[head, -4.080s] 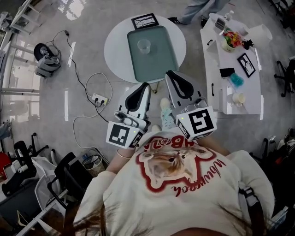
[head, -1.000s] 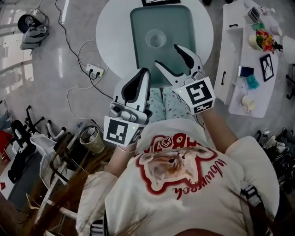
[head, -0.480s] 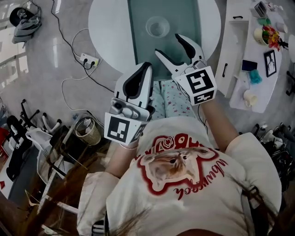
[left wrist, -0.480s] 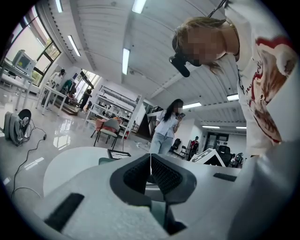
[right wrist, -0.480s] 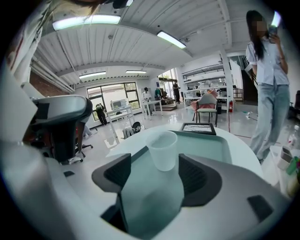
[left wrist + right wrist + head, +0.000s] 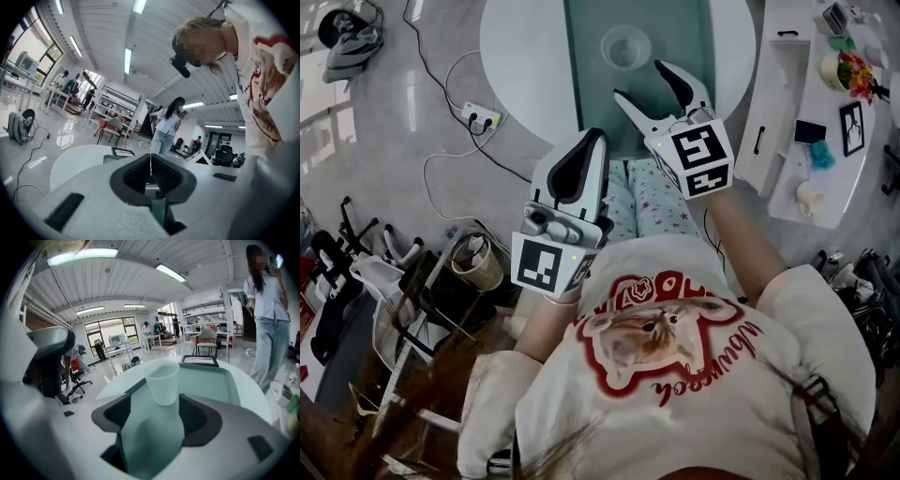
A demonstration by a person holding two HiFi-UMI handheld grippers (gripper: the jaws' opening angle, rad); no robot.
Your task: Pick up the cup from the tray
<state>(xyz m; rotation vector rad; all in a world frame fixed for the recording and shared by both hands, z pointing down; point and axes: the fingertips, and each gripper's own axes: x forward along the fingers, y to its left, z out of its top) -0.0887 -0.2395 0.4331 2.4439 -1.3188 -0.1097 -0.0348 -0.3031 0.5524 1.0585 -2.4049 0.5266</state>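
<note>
A translucent plastic cup [image 6: 626,46] stands upright on a grey-green tray [image 6: 581,66] that lies on a round white table [image 6: 516,56]. My right gripper [image 6: 639,82] is open above the tray's near end, its tips a short way from the cup and not touching it. In the right gripper view the cup [image 6: 162,381] stands just beyond the open right gripper [image 6: 157,411], centred in the gap, with the tray [image 6: 211,380] under it. My left gripper [image 6: 594,137] is shut and empty, held back over the table's near edge. In its own view the left gripper [image 6: 150,157] shows both pads pressed together.
A framed picture [image 6: 200,360] lies on the table beyond the tray. A person [image 6: 268,329] stands to the right of the table. A long white side table [image 6: 806,112] with small items is at the right. A power strip [image 6: 474,117] and cables lie on the floor at the left.
My right gripper has moved forward over the tray's near end toward the cup, still open. The left gripper stays shut and has hardly moved.
</note>
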